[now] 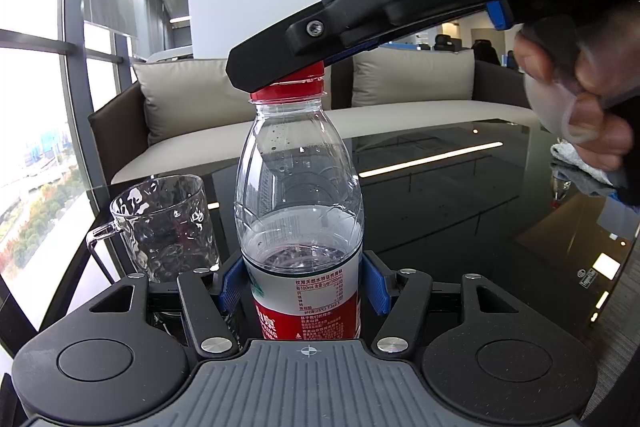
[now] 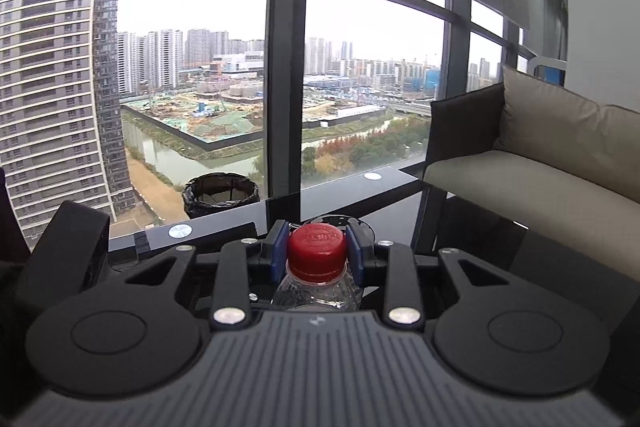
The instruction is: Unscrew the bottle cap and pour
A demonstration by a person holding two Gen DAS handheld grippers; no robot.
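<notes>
Clear glossy plastic bottle [image 1: 298, 187], ribbed red cap [image 2: 317, 251], dimpled glass mug [image 1: 168, 227]

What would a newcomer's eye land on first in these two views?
The red cap, clamped between the right gripper's blue pads, sits dead centre. Below it, the left gripper squeezes the clear water bottle at its label, upright on the dark glass table. An empty glass mug stands just left of the bottle.

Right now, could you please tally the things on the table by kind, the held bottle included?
Plastic water bottle, with red cap: 1
Glass mug: 1
White cloth, partly hidden by a hand: 1
Total: 3
</notes>
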